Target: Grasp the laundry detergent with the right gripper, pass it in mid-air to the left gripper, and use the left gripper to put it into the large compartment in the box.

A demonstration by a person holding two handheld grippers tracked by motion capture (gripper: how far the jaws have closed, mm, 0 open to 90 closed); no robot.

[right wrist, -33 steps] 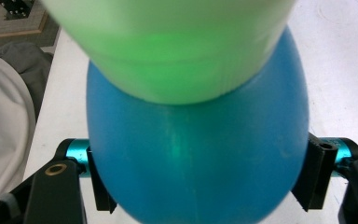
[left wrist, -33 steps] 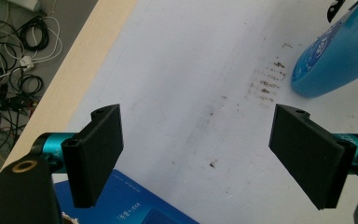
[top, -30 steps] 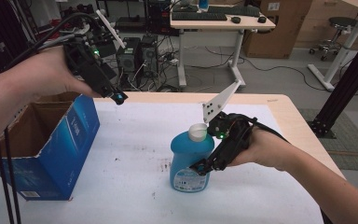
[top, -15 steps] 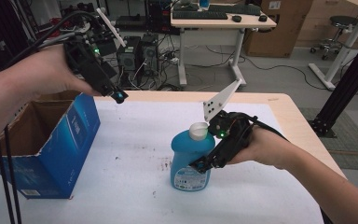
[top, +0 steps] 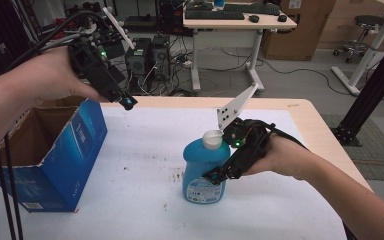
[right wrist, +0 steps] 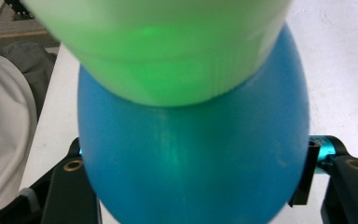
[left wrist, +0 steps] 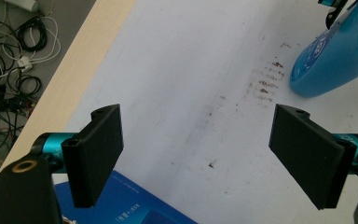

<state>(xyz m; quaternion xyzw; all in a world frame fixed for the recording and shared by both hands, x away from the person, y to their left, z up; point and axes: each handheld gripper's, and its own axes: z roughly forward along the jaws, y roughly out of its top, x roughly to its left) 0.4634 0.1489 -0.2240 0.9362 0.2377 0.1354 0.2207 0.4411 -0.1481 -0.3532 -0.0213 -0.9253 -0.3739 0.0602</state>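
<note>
The right gripper [top: 215,176] has just been closing on the blue bottle [top: 203,167], which stands upright on the white table cover [top: 145,150]; the right gripper view shows its body wedged between the jaws, apparently pinched, though the contact itself is hard to see. From above, the white cap [top: 213,139] sits clear. The left gripper [left wrist: 198,158], jaws spread with nothing between them, hangs over the cardboard box [top: 55,155] and the cover's far edge. Bare cover lies open between box and bottle
</note>
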